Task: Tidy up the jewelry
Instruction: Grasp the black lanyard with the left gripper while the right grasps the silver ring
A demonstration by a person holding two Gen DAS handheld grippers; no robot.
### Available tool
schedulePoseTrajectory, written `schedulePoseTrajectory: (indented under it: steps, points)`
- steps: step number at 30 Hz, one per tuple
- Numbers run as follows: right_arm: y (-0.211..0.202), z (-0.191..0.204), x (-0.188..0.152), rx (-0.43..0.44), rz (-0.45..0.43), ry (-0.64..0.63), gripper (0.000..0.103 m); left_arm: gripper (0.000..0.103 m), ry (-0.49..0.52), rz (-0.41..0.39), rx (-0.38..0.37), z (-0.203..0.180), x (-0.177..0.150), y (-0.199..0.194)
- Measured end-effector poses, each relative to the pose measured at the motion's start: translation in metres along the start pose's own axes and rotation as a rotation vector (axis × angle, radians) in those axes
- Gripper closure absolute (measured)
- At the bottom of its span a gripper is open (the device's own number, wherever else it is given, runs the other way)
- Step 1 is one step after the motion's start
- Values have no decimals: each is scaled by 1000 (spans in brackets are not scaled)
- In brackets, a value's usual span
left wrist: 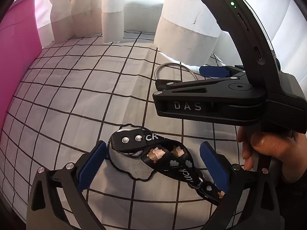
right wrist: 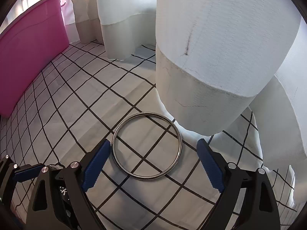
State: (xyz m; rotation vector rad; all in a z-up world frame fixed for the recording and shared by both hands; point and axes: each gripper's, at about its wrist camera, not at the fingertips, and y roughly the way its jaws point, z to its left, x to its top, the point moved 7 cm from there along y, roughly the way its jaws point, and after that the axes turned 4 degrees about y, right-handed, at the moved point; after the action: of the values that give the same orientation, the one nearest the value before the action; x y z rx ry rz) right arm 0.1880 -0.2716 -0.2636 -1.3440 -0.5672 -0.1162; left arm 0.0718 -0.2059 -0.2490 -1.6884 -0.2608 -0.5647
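A black lanyard strap [left wrist: 168, 155] with cartoon prints and a riveted black tab [left wrist: 127, 140] lies on a grey felt patch [left wrist: 130, 167] on the checked cloth. My left gripper [left wrist: 153, 164] is open, its blue pads either side of the strap. A silver bangle [right wrist: 146, 146] lies flat on the cloth; it also shows in the left wrist view [left wrist: 172, 71]. My right gripper [right wrist: 153, 164] is open, its pads either side of the bangle's near edge. The right gripper's body [left wrist: 211, 99] shows in the left wrist view, held by a hand.
A pink plastic bin [right wrist: 28, 49] stands at the left, also showing in the left wrist view [left wrist: 17, 61]. White curtains [right wrist: 211, 48] hang down onto the checked cloth [right wrist: 76, 105] right behind the bangle.
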Motion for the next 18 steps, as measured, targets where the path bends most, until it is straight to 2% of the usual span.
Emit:
schedulePoseTrajectory:
  steps: [5,8,10,12,13,16,18]
  points:
    - [-4,0,-3,4,-14,4,18,7,106,4,110,-12,-8,4]
    - [-7,-1,-7,2,-19,8,18,10,91,-1,99,-10,-12,0]
    - [-9,0,-8,0,-22,12,19,15,81,0,106,-7,-11,-3]
    - [-12,3,-9,-1,-29,10,26,23,70,0,115,-4,-11,-5]
    - [-13,4,-10,-4,-34,11,32,25,65,1,118,-3,-12,-7]
    - [-14,3,-11,-9,-36,23,32,37,59,4,129,0,-11,-9]
    - [-14,4,-12,-14,-36,28,33,49,66,3,134,0,-11,-11]
